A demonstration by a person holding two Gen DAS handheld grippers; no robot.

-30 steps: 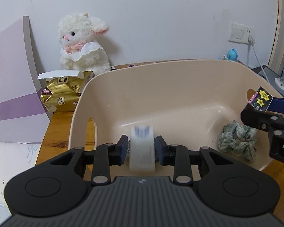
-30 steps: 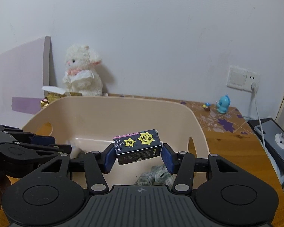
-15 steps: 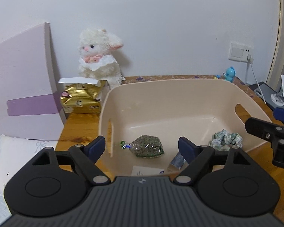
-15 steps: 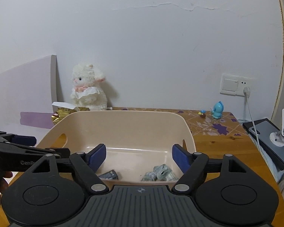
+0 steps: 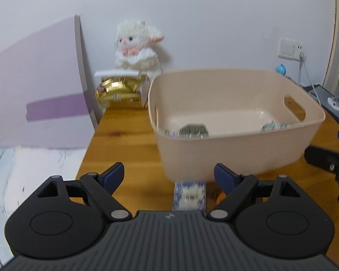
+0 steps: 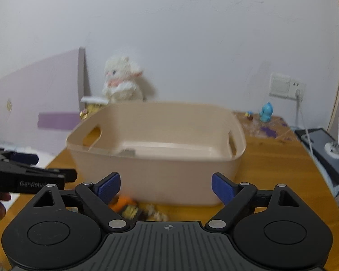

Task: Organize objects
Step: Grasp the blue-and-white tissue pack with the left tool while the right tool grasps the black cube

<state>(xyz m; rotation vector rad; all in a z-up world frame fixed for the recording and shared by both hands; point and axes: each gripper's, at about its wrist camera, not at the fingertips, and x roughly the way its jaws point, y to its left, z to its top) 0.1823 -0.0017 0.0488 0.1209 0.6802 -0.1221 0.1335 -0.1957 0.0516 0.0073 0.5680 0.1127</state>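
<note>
Both my grippers, left (image 5: 169,176) & right (image 6: 166,186), hang spread wide w/ nothing held, near side of the beige bin (image 5: 237,155). Bin holds a dark packet (image 5: 193,129) & scrunchie (image 5: 274,126). Left to do: blue-white box (image 5: 189,195) and the orange/gold bits (image 6: 128,207) (blurry) on the table (image 5: 128,146). Partway, I'd say.

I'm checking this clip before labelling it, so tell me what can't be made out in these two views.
- Small orange and yellow items, right wrist view: blurred and half hidden behind the right gripper.
- Contents of the beige plastic basket: its near wall hides most in both views.
- Blue-and-white packet, left wrist view: blurred, lower end cut off by the left gripper body.
</note>
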